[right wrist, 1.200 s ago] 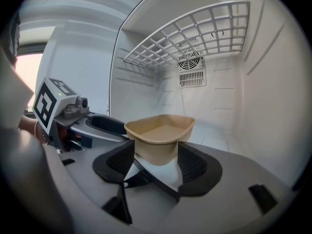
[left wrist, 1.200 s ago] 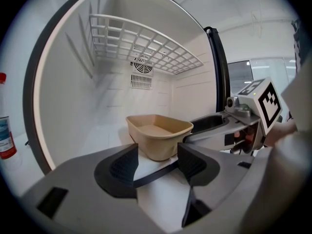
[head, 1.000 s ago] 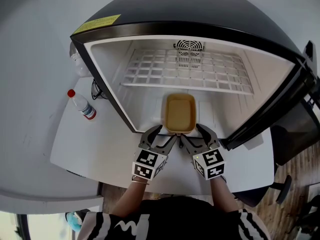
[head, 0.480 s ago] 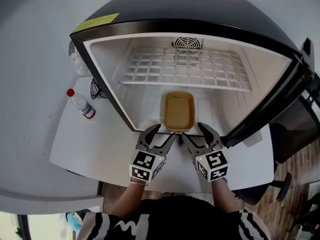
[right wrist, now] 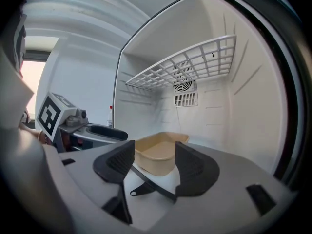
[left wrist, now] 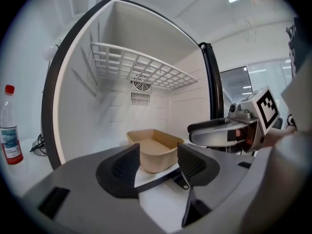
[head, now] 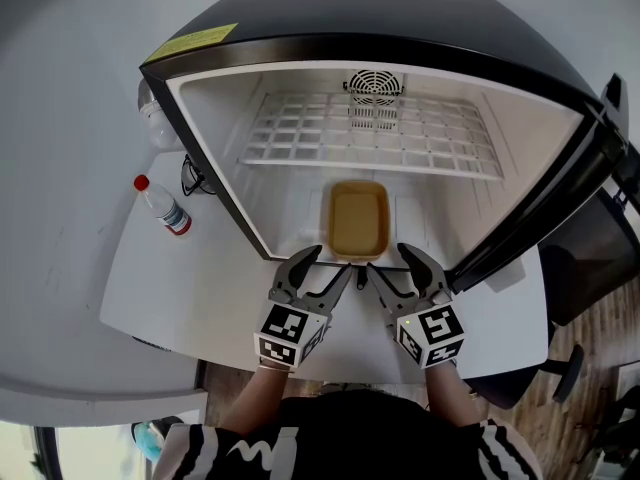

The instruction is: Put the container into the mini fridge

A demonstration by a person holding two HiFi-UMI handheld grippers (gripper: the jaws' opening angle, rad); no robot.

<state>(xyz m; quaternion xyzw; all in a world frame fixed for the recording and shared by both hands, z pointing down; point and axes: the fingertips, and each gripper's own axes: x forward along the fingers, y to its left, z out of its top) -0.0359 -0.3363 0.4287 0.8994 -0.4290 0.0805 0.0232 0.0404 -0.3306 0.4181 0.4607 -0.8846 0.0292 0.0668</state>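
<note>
A tan rectangular container [head: 358,220] sits empty on the floor of the open mini fridge [head: 470,208], close to its front lip. It shows beyond the jaws in the left gripper view [left wrist: 155,149] and the right gripper view [right wrist: 157,152]. My left gripper [head: 320,273] hangs open just outside the fridge opening, left of the container's near end. My right gripper [head: 397,272] is open too, on the other side. Neither touches the container, and nothing lies between either pair of jaws.
A white wire shelf [head: 375,138] spans the upper fridge, with a fan grille [head: 376,88] behind it. The fridge door [head: 545,218] stands open at the right. A red-capped plastic bottle [head: 163,209] and a cable [head: 196,181] lie on the white table [head: 190,288] at the left.
Both grippers have drawn back a little from the container toward me and spread slightly apart. The container stays where it was inside the fridge.
</note>
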